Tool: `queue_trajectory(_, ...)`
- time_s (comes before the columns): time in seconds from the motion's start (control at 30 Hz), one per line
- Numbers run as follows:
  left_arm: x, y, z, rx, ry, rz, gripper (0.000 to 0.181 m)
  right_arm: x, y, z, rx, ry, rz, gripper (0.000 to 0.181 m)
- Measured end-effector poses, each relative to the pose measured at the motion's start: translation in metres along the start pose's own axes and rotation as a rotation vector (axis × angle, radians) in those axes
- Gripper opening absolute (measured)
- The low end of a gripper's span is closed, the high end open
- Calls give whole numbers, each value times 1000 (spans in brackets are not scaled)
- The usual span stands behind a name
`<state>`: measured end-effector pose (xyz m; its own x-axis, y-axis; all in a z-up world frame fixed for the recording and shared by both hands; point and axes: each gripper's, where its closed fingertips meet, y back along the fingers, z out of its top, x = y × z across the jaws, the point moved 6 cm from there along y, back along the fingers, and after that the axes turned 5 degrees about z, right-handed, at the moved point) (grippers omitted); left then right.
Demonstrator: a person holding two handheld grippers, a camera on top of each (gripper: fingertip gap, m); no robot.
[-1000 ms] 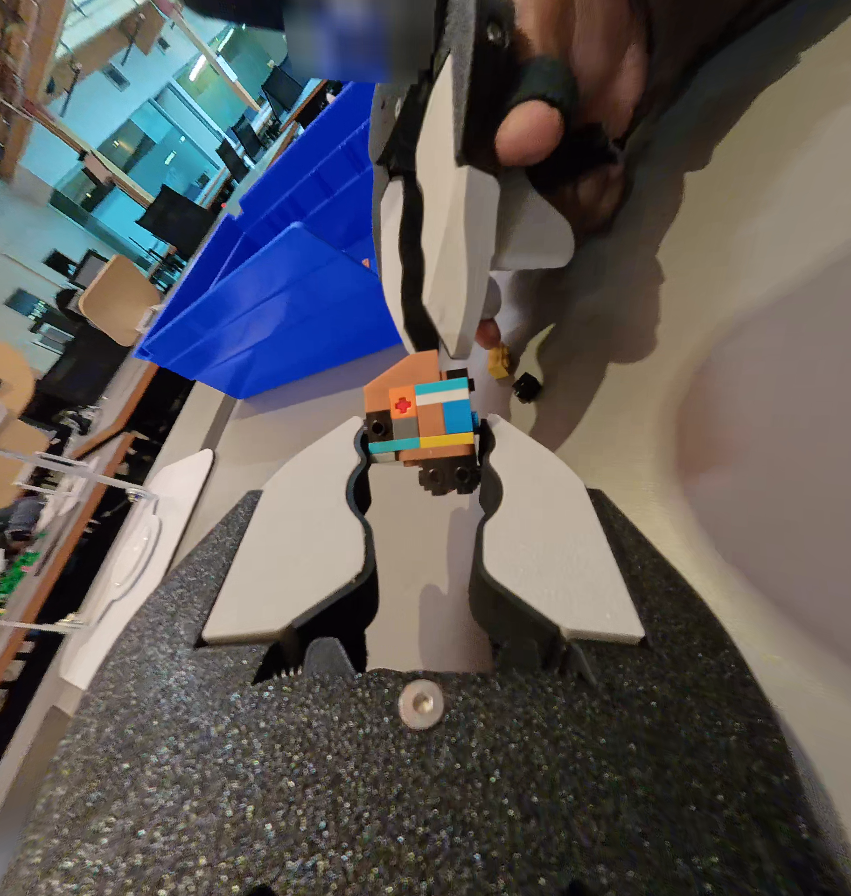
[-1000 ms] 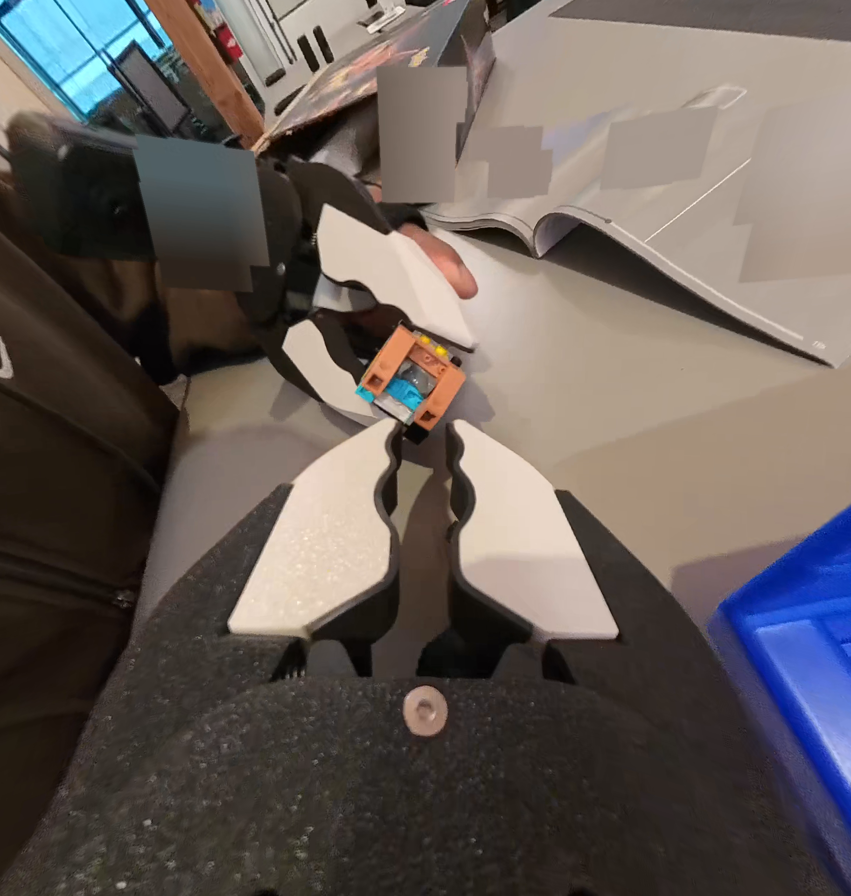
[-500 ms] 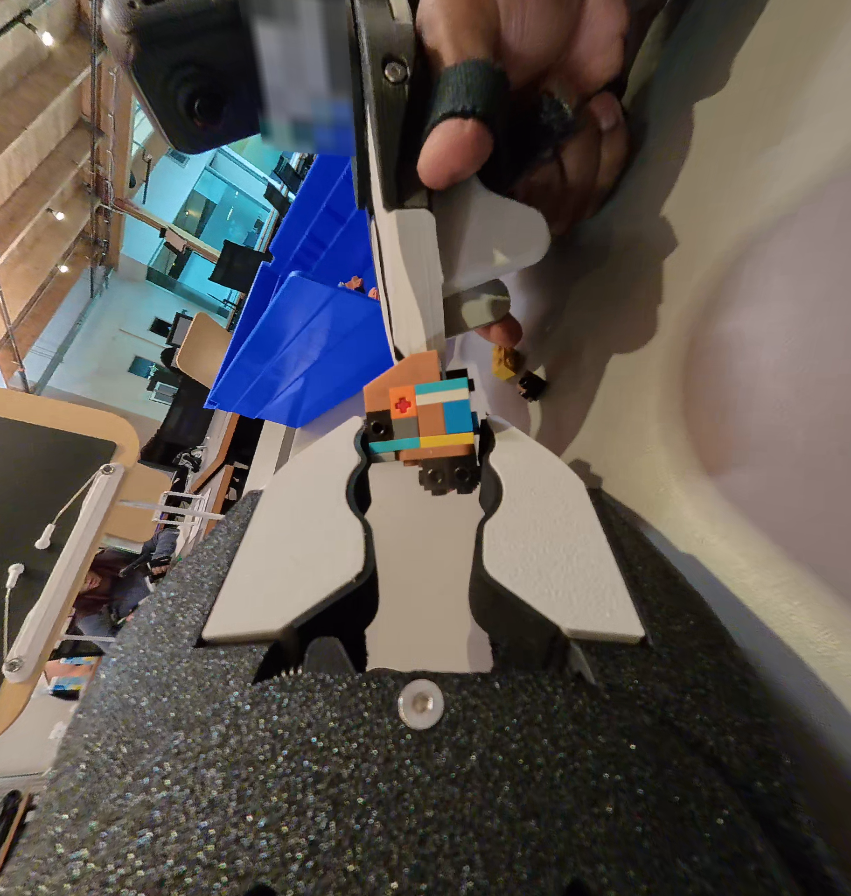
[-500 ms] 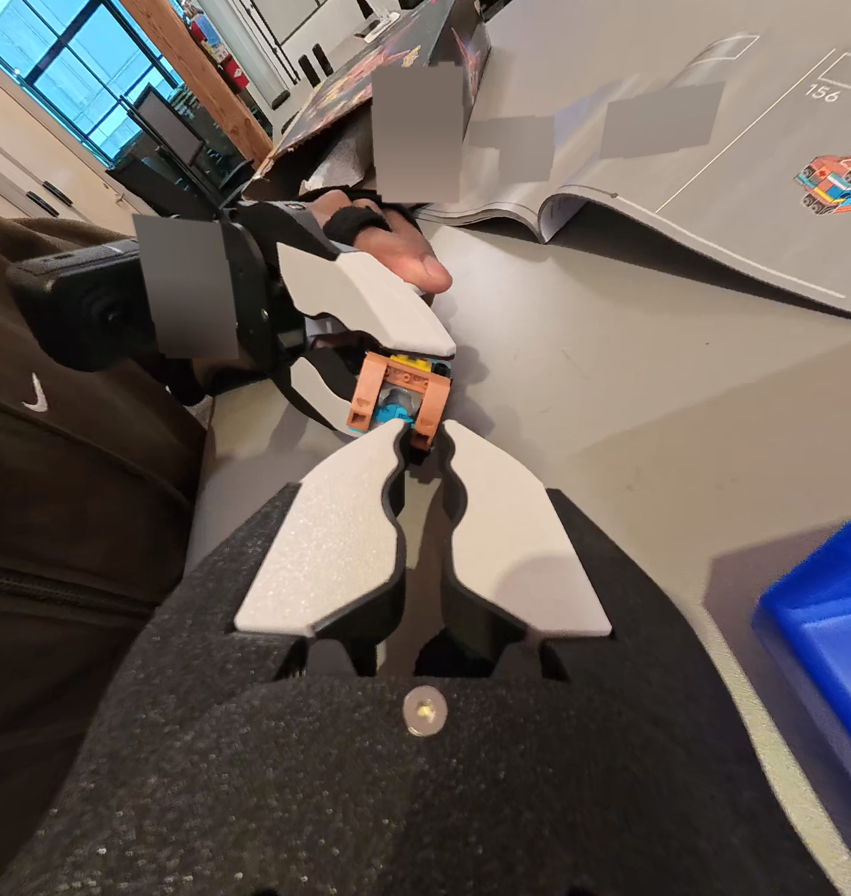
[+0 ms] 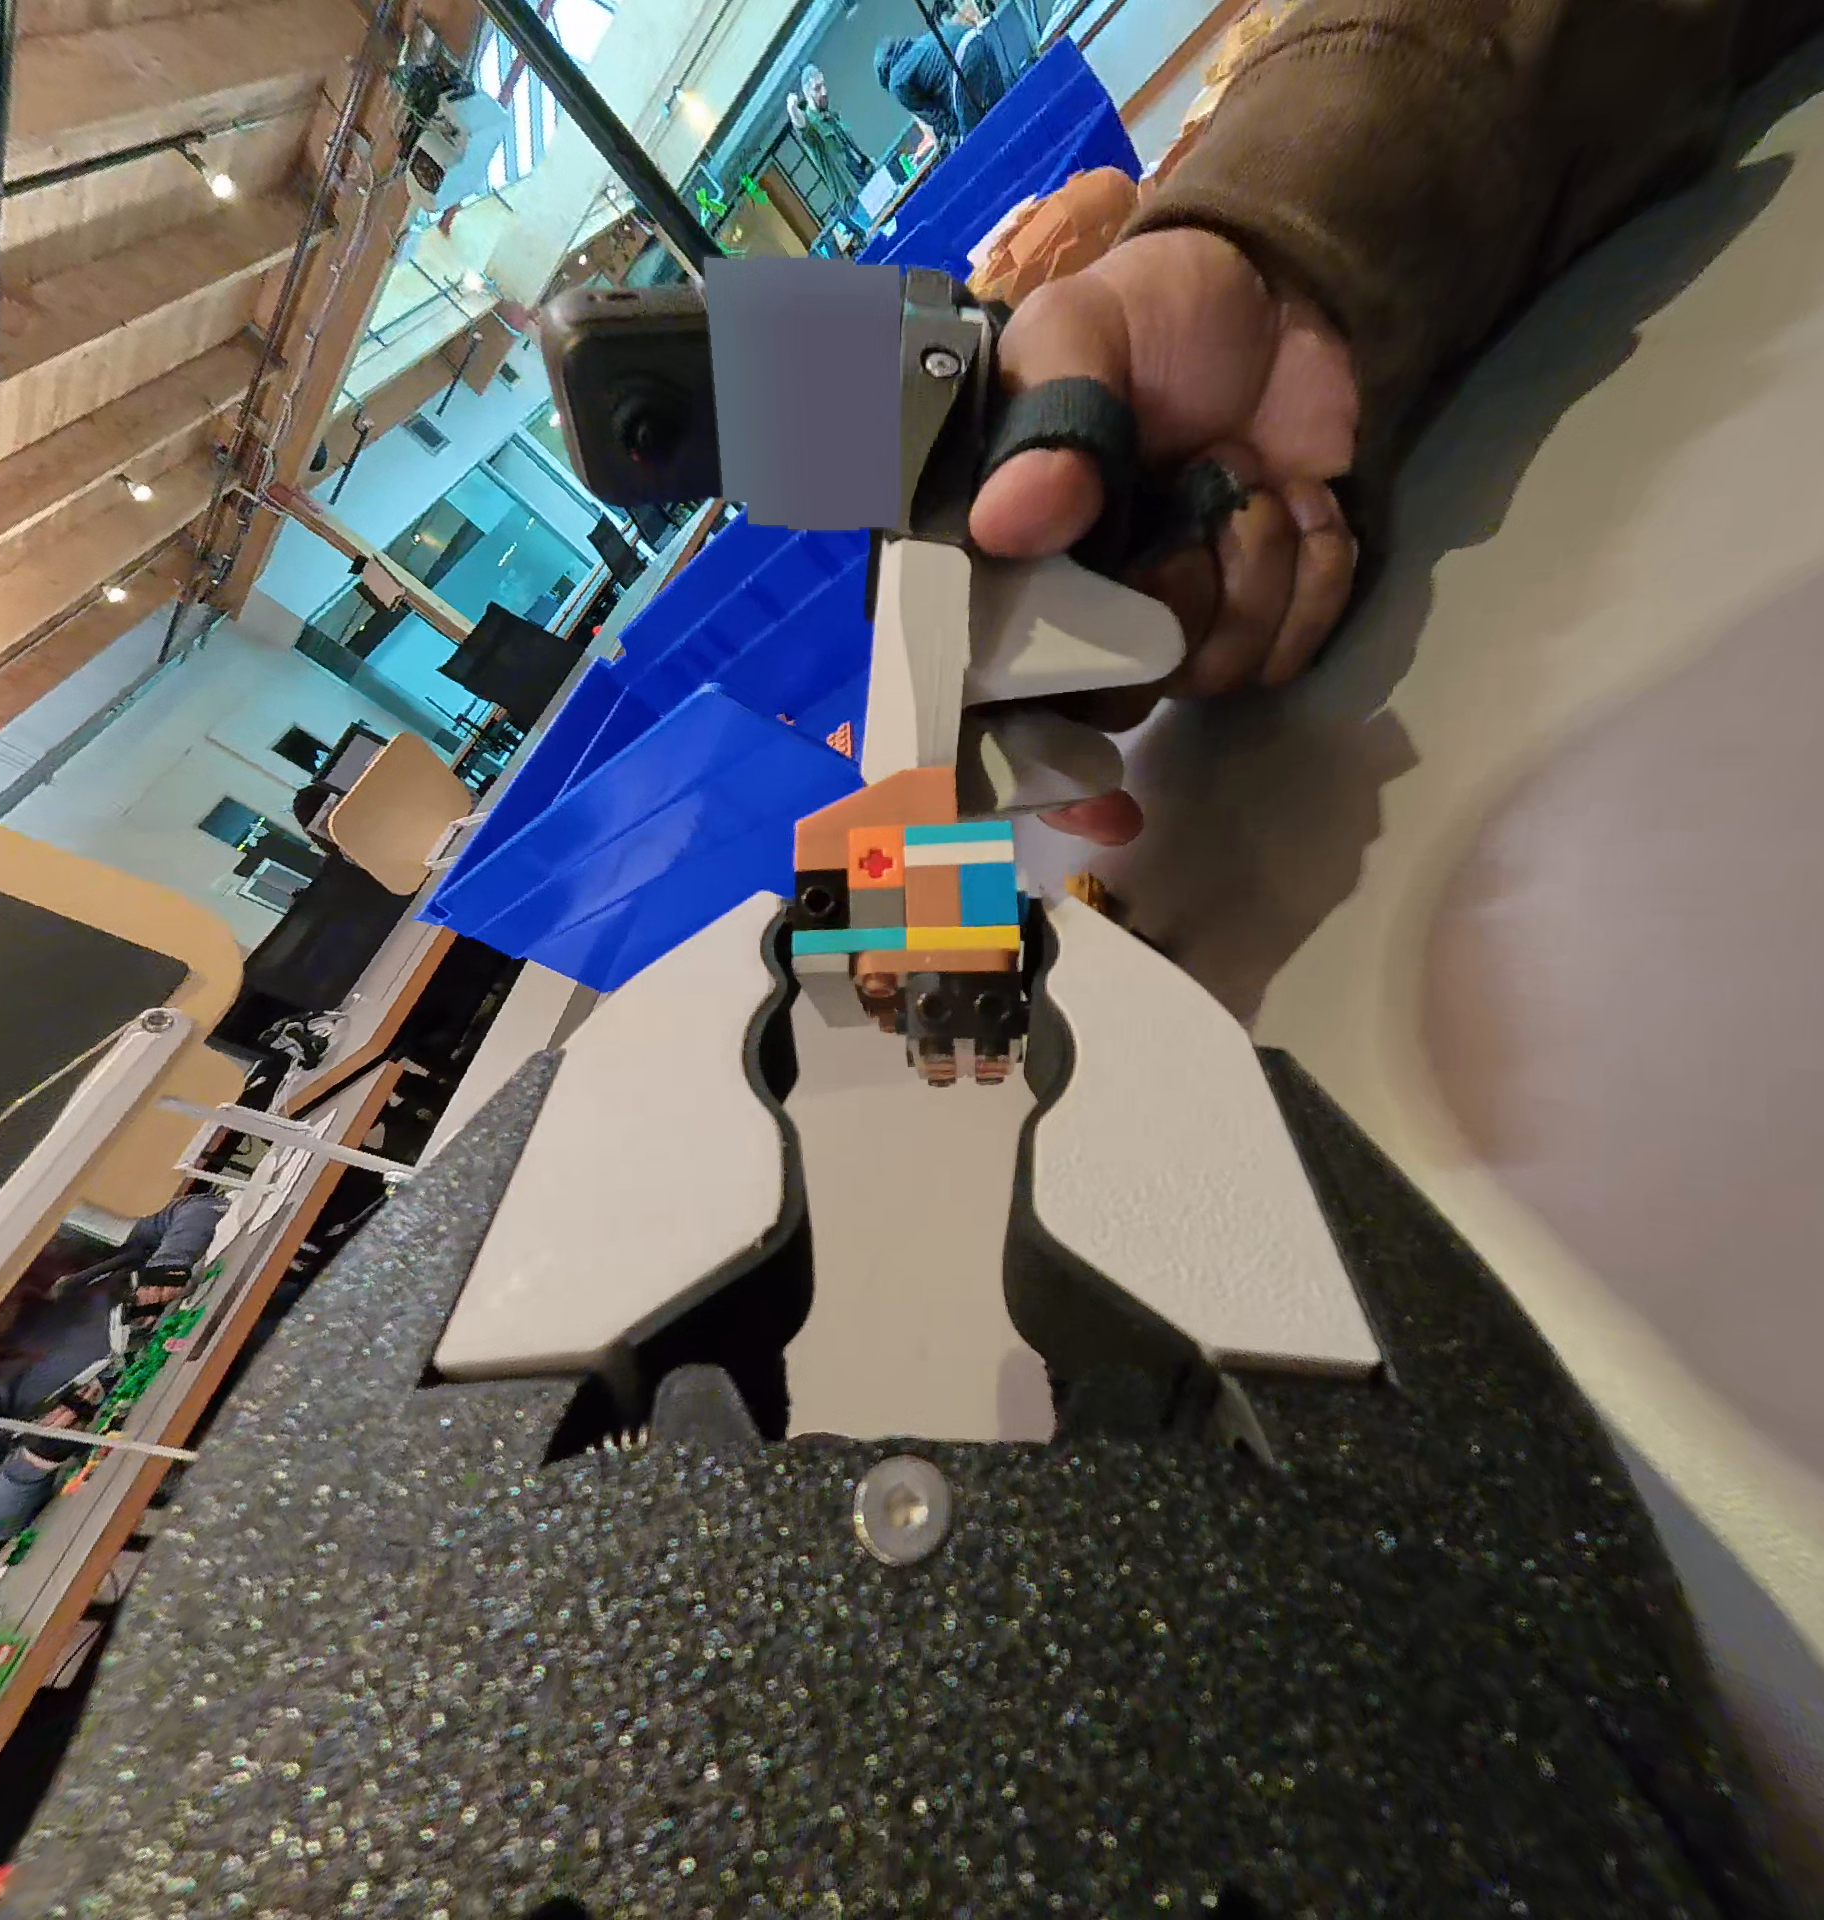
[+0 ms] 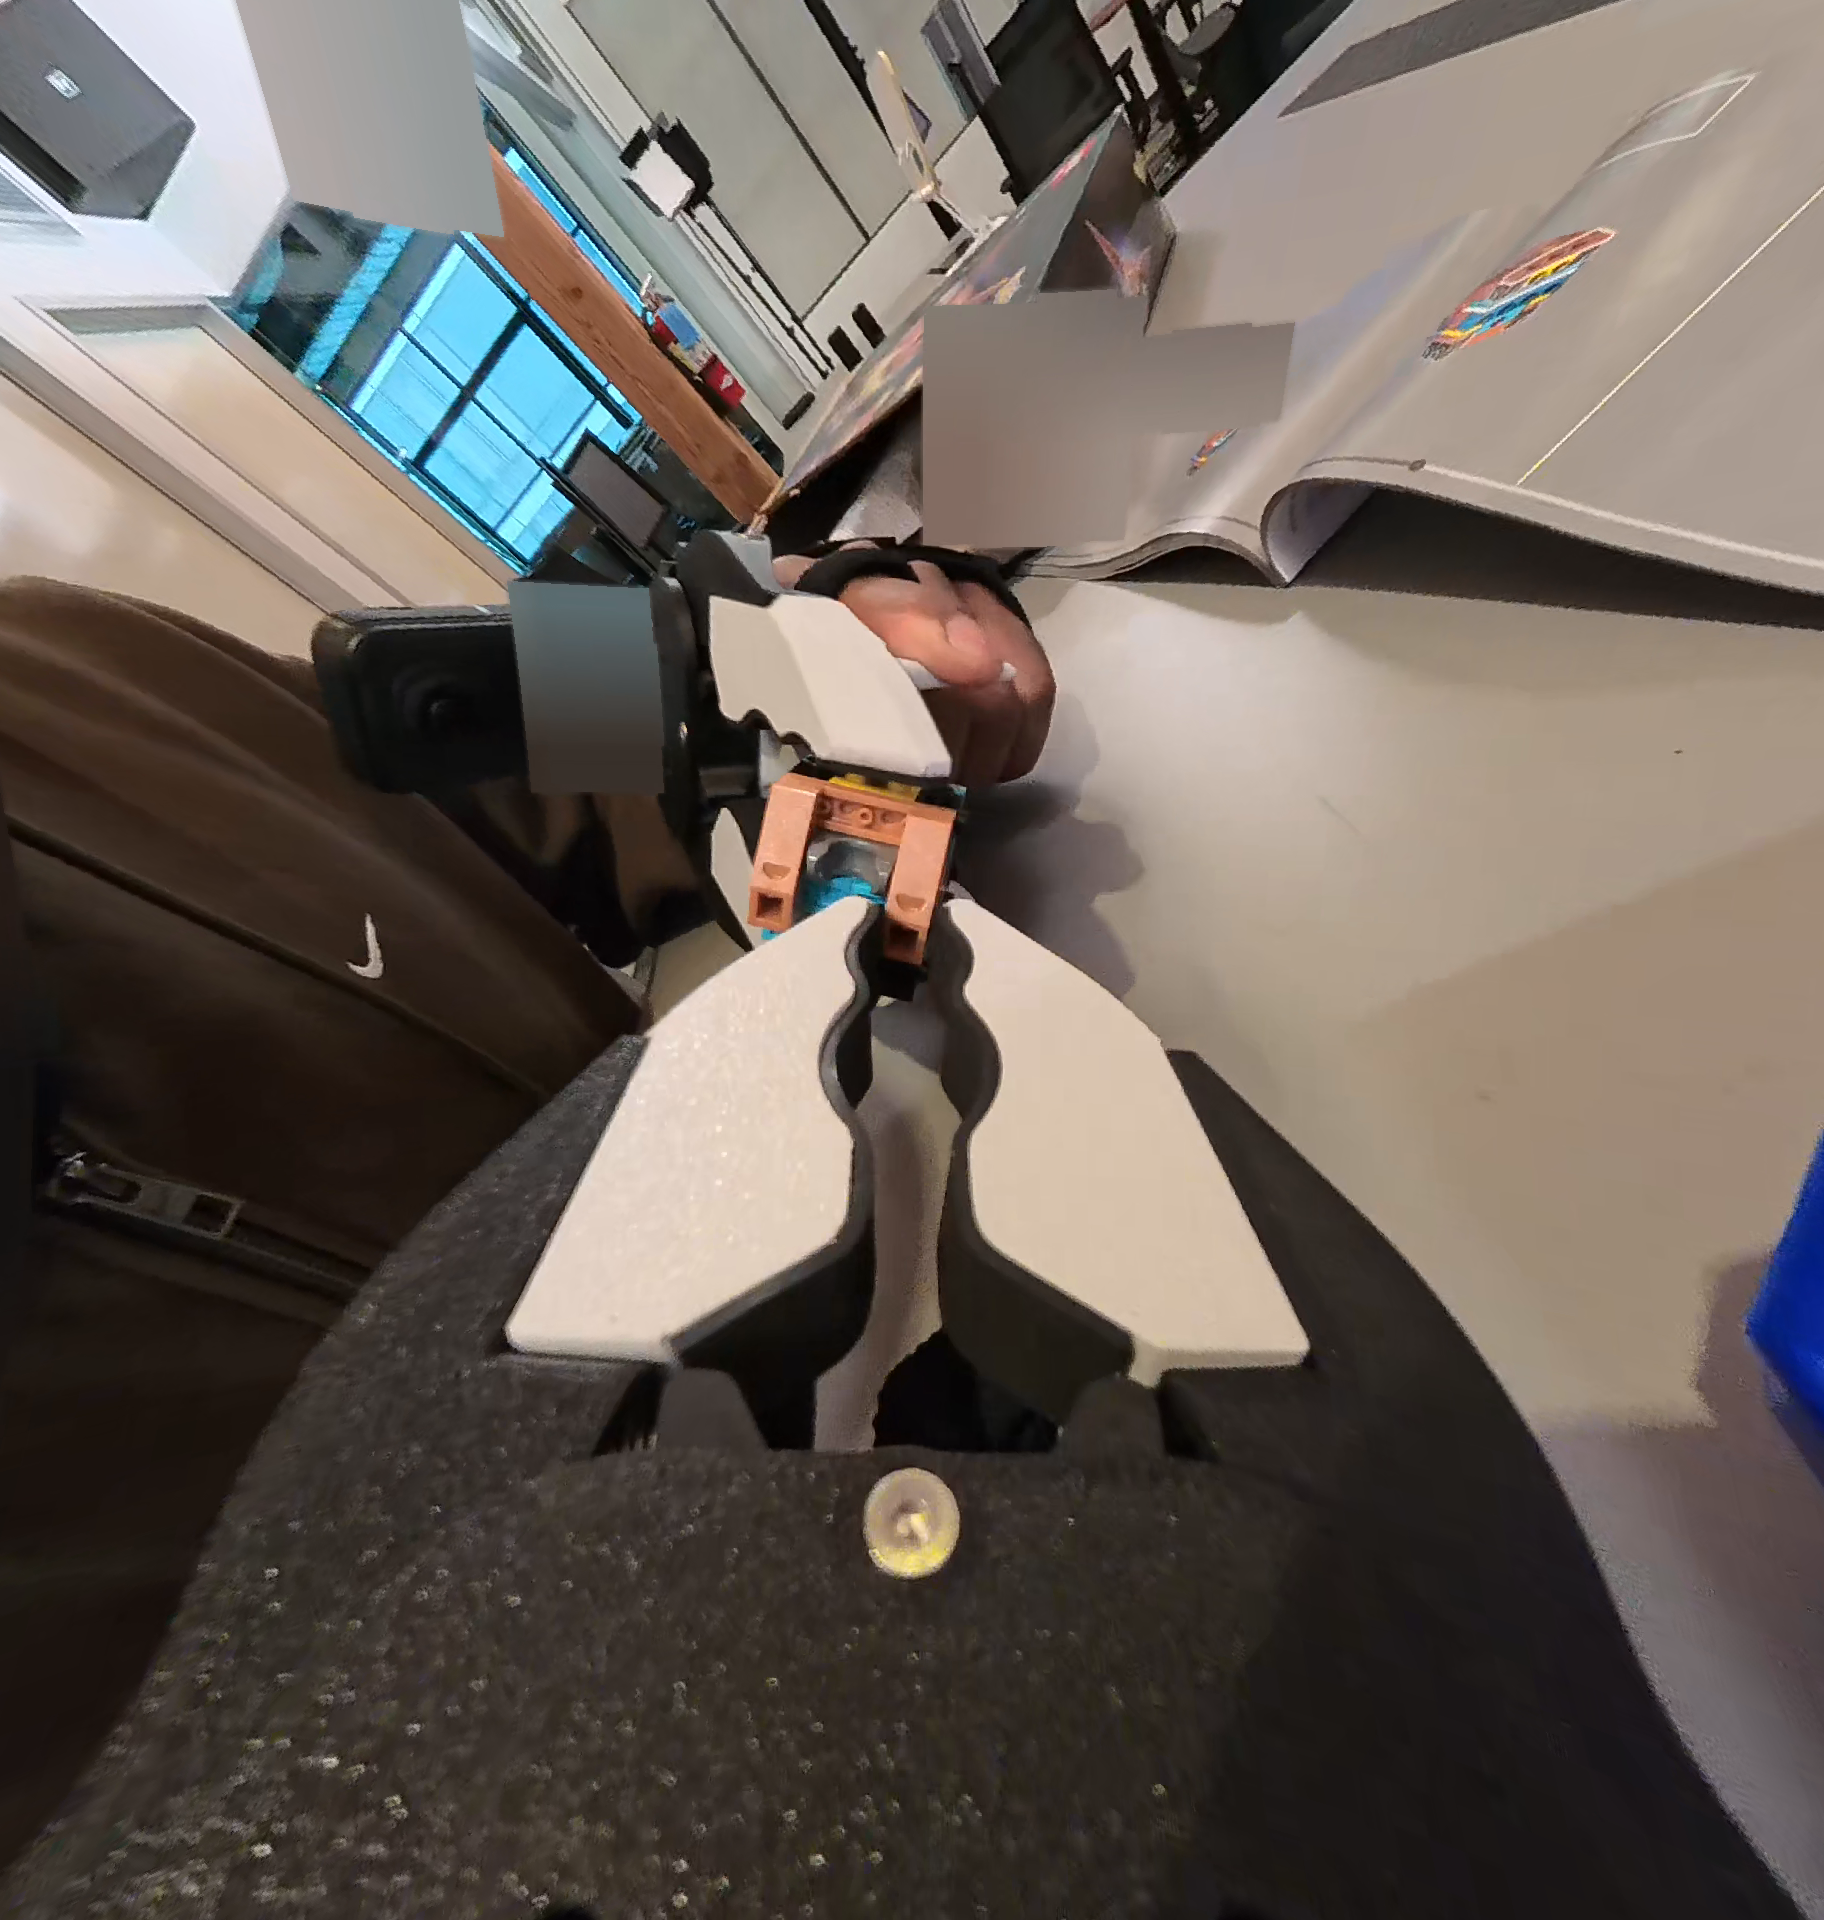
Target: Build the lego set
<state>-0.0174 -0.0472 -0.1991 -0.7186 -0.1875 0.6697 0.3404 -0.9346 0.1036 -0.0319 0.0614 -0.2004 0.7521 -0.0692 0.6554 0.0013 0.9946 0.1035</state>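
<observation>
Lego sub-assembly (image 5: 908, 904), a small block of brown, teal, blue, yellow and orange bricks with black pieces underneath, is held up above the desk (image 6: 1407, 831) between the two grippers. The step in hand looks like a joining or seating move: one gripper steadies the model while the other works on one of its brown legs, either pressing it home or adjusting it. Which of these it is, the views do not settle.

The left gripper (image 5: 913, 935) is part-way open, about as wide as the model, and its fingertips clamp the block from both sides. The right gripper (image 6: 903, 935) is nearly closed, with only a narrow gap, and it pinches the tip of one brown leg at the model's end; in the left wrist view the same gripper reaches in from above and touches the brown top corner.

The next move likely calls for a firm, straight push along the stud direction while the left grip stays steady, then a look at the open instruction booklet (image 6: 1510, 416) lying farther back on the desk. Blue bins (image 5: 679, 790) stand nearby, presumably holding more parts.
</observation>
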Motion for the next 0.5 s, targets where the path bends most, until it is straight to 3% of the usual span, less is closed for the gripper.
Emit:
queue_trajectory(0.2, 0, -2, -3, 30, -31, 10, 41, -2, 0, -1, 3, 21, -58, 8)
queue_trajectory(0.5, -6, -10, -7, 153, -214, 84, 43, -11, 3, -2, 23, 79, -239, 7)
